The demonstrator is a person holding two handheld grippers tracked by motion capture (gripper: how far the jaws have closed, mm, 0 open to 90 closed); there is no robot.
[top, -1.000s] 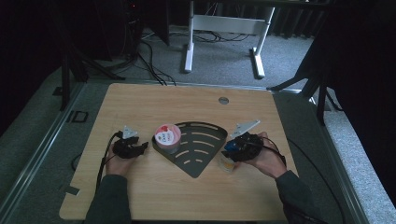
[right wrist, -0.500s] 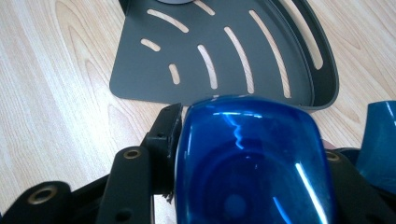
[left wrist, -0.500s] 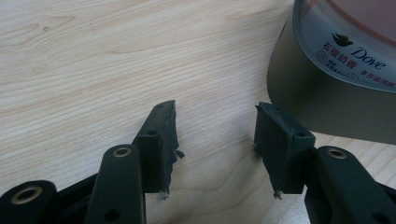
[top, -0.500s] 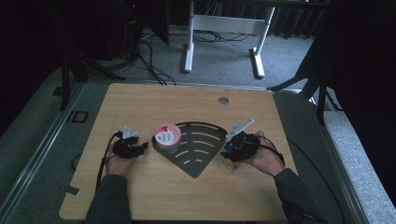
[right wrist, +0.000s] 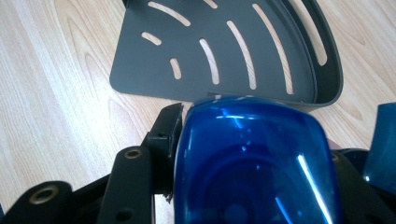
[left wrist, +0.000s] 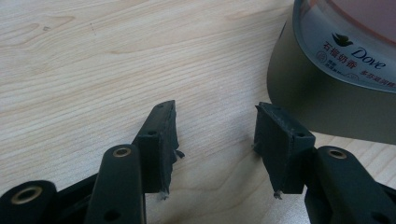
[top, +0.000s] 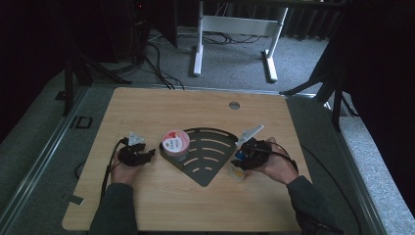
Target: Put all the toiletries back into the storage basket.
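Right tool (right wrist: 252,154) pinching blue-capped bottle (right wrist: 250,158) beside rack (top: 208,152); left tool (left wrist: 215,135) spread, empty, near Dove tub (left wrist: 341,70). Next: lift bottle over rim into rack.

A blue translucent cap (right wrist: 250,158) tops a small yellowish bottle (top: 238,171), which is held upright on the wooden counter (top: 147,107) just beside the right edge of a dark slotted corner rack (right wrist: 243,51). A round pink-lidded Dove tub (top: 175,143) is set at the rack's left corner.
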